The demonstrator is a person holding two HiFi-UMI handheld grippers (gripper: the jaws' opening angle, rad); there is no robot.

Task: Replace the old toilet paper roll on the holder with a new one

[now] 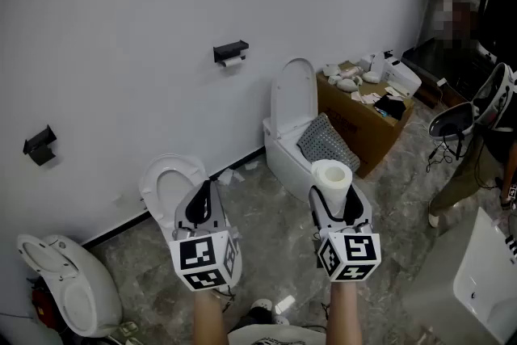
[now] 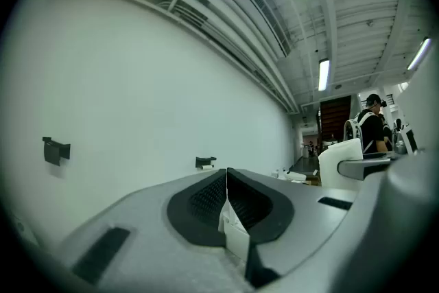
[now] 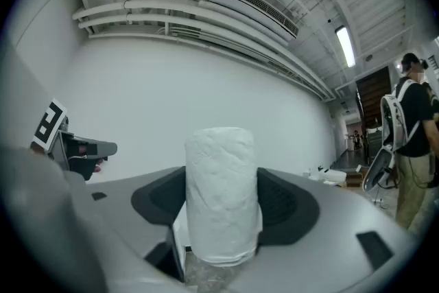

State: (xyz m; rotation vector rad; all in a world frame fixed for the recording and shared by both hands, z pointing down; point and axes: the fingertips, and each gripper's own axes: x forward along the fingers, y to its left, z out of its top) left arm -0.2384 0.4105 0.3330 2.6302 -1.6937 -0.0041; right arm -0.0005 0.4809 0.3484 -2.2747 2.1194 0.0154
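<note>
- The marker cubes (image 1: 206, 258) on my two grippers carry only black and white square patterns, with no words or letters.
- My left gripper (image 1: 203, 194) is closed on itself. In the left gripper view the two dark pads meet in one line and nothing is between them. It points level toward the wall, below the holder (image 1: 230, 52) and a little to its left in the head view.
- My right gripper (image 1: 333, 202) is clamped on the new toilet paper roll (image 1: 332, 178), one pad pressing each side of it. The jaws stand wide because the roll is thick.
- The roll stands upright, so its long axis is vertical. The open end of its core faces up in the head view. The paper is plain white with a light embossed texture and has no printing.
- The roll is in the air, below the holder and to its right, well apart from it.
- A white toilet (image 1: 292, 129) with its lid raised stands on the floor below the holder, to the right.
- A cardboard box (image 1: 362, 129) is further right of the holder. The dark print on its side is too small to read.
- The holder is a black bracket on the white wall. A bit of white paper, the old roll (image 1: 233, 61), lies just under it along the wall.
</note>
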